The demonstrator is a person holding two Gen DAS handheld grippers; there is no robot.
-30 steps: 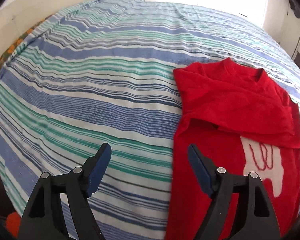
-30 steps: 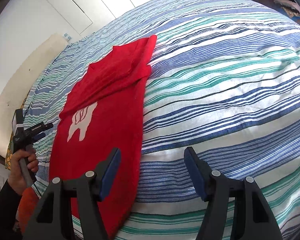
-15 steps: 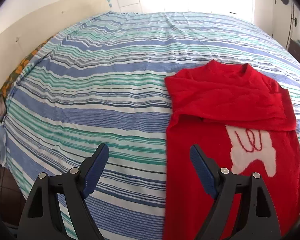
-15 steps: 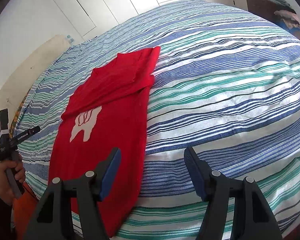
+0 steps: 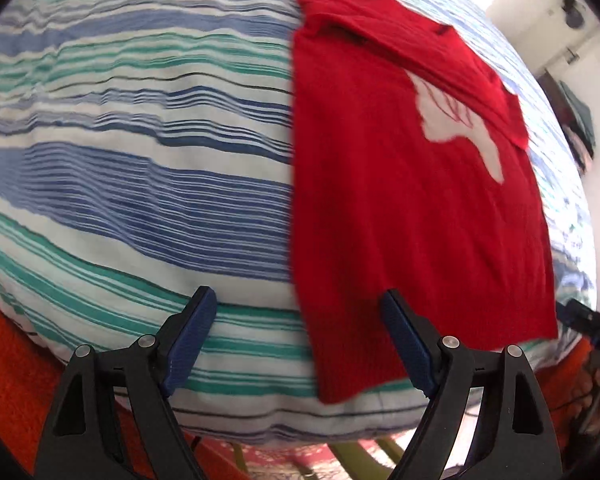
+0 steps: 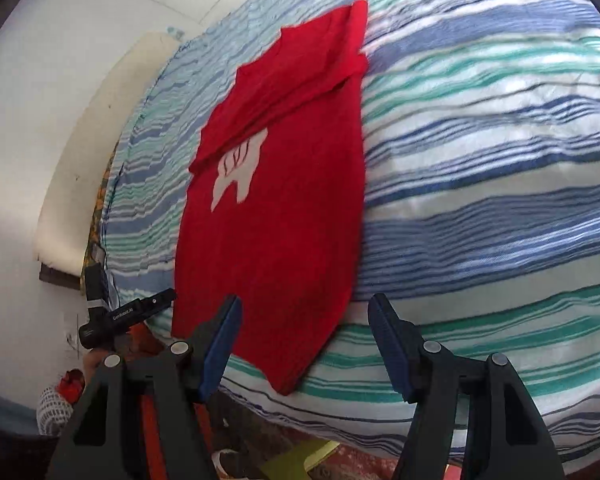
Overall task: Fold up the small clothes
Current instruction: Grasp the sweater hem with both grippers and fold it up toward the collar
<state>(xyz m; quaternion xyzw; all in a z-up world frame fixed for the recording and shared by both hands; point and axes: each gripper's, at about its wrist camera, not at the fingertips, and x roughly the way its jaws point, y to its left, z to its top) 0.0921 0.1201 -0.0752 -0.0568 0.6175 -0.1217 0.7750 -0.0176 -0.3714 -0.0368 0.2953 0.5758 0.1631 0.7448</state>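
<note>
A small red sweater [image 5: 400,200] with a white tooth-shaped patch [image 5: 456,128] lies flat on the striped bed, its sleeves folded across the chest and its hem hanging over the near bed edge. It also shows in the right wrist view [image 6: 276,216]. My left gripper [image 5: 296,340] is open and empty, its jaws either side of the sweater's lower left corner. My right gripper [image 6: 304,340] is open and empty, its jaws either side of the lower right corner. The left gripper also shows in the right wrist view [image 6: 128,314].
The bed [image 5: 140,152] has a blue, green and white striped cover. A cream headboard [image 6: 96,152] stands against the white wall at the left. Orange fabric [image 5: 8,360] and a patterned rug lie below the bed edge.
Both grippers have dropped low and pulled back to the near edge of the bed, now level with the sweater's hem. Both stay open. The sweater has not moved.
</note>
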